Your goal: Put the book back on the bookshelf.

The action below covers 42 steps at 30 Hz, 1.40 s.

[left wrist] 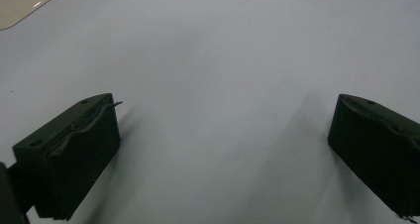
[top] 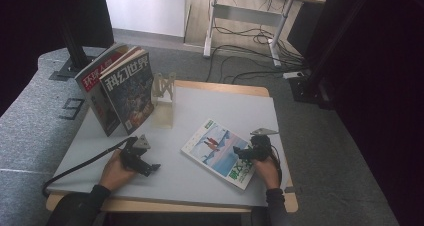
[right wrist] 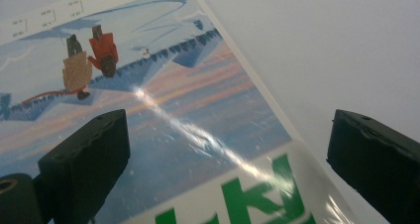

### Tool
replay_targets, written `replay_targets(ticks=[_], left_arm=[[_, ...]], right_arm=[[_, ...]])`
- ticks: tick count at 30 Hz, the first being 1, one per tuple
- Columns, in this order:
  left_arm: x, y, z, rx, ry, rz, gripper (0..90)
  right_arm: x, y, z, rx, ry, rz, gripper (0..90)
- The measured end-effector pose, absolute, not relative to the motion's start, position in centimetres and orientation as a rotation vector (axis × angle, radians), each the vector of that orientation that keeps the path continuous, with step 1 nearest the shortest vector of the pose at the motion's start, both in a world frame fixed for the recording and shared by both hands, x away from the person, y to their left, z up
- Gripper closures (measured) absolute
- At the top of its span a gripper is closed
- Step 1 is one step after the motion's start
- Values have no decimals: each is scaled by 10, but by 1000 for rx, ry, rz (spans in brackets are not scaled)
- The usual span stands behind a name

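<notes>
Lying flat on the grey table (top: 210,106), toward its right front part, the magazine (top: 220,151) shows a snowy cover scene with two small figures and green lettering along its near end. In the right gripper view the same cover (right wrist: 148,110) is glossy, with a streak of glare across it, and one long edge runs diagonally between the jaws. The right gripper (top: 248,152) sits over the magazine's near right part, held by the person's right hand (top: 267,171). Its jaws stand wide apart with nothing between them: one is above the printed cover, the other above bare table just beyond the edge. Whether the jaws touch the paper cannot be told.

The left gripper (top: 150,167) rests low over the table's left front part, well apart from the magazine, in the person's left hand (top: 116,172); its cable trails off the table's left edge. In the left gripper view its jaws are spread wide over bare grey surface, gripping nothing.

At the table's far left, two more magazines (top: 120,88) stand upright, side by side and leaning against each other, with a pale bookend stand (top: 164,88) just to their right. Beyond the table lie grey carpet, a desk frame and loose cables
</notes>
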State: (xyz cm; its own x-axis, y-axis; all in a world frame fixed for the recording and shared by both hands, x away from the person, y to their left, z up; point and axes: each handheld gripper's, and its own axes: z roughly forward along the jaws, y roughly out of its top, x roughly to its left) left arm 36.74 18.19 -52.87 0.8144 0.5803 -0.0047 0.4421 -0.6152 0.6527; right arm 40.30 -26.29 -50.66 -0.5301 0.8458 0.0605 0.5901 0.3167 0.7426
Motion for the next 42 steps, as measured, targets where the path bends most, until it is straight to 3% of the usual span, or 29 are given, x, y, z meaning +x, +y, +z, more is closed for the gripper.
replay_targets(ticks=[23,42], left_arm=[[367,182,-529,2332,747,273,0],[367,182,-529,2332,748,272,0]], right_arm=[[438,-186,-507,1070,2435,1035,17],[463,-169,-518,1066,2428,1024,0]])
